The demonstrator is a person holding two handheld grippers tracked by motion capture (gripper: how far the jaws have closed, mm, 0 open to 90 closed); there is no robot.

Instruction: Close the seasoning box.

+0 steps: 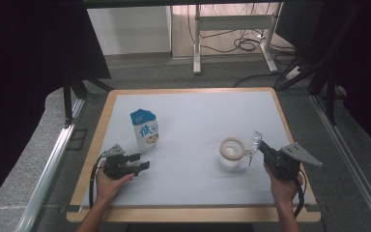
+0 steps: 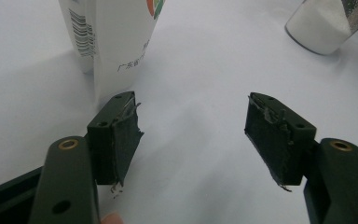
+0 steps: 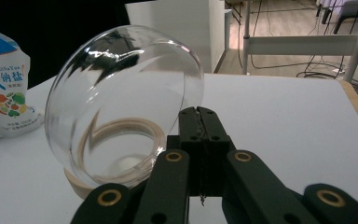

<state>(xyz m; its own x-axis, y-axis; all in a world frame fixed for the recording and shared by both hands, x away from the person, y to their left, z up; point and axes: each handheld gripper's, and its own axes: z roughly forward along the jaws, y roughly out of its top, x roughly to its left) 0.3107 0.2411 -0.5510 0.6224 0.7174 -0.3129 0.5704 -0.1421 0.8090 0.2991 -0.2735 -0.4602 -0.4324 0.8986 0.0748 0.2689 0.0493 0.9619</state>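
Observation:
A blue-and-white salt bag stands upright on the left of the white table top. My left gripper rests just in front of the bag, open, with nothing between its jaws. Right of centre stands a jar of white grains with a wooden rim. My right gripper is shut on the edge of a clear domed glass lid. It holds the lid tilted at the jar's right side, above the rim.
The table top has a wooden border. Beyond its far edge are a metal desk frame and floor cables. Black curtains hang on both sides, and a metal rail runs along the left.

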